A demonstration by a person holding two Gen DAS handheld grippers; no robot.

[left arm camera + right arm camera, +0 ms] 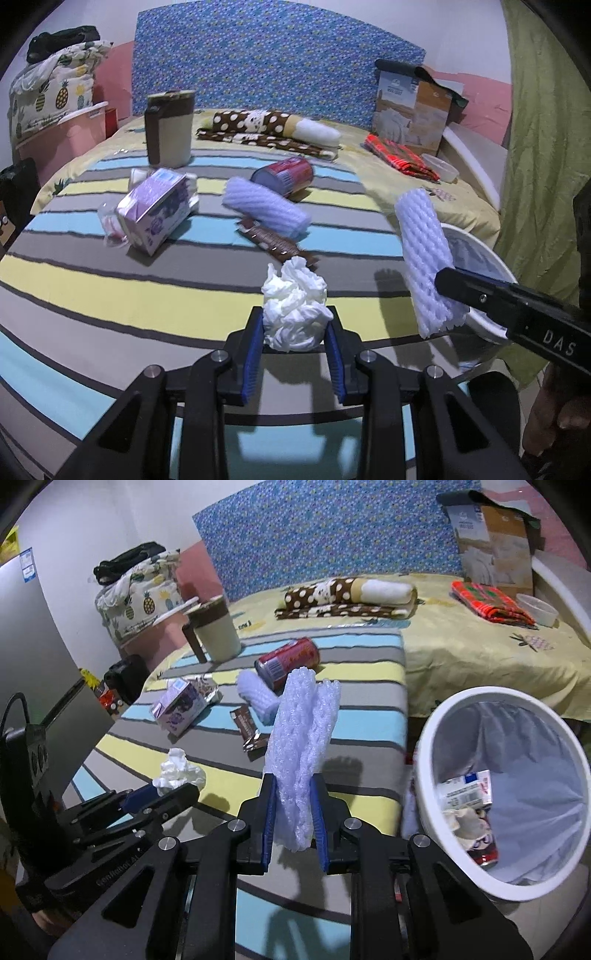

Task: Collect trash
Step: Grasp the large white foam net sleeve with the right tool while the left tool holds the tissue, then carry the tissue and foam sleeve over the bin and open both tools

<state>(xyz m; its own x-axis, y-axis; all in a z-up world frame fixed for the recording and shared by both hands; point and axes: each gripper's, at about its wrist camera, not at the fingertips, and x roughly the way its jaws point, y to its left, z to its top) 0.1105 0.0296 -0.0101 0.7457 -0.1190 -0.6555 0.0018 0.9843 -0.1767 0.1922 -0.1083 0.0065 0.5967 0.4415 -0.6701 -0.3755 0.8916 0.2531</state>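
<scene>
My left gripper (294, 325) is shut on a crumpled white tissue (293, 306), held just above the striped bedspread (110, 291). My right gripper (293, 794) is shut on a white foam fruit net (301, 746), which stands squeezed between the blue pads; the same foam net (424, 258) shows at the right of the left wrist view. A white-rimmed trash bin (436, 738) lined with a bag stands beside the bed, to the right of the right gripper, with trash inside. On the bed lie a second foam net (266, 206), a red can (284, 175), a brown wrapper (277, 245) and a purple carton (155, 210).
A brown and cream jug (170, 127) stands upright at the back of the stripes. A rolled polka-dot blanket (258, 125), a red plaid cloth (399, 157), a small white tub (441, 168) and a paper bag (410, 110) lie further back. A green curtain (535, 147) hangs right.
</scene>
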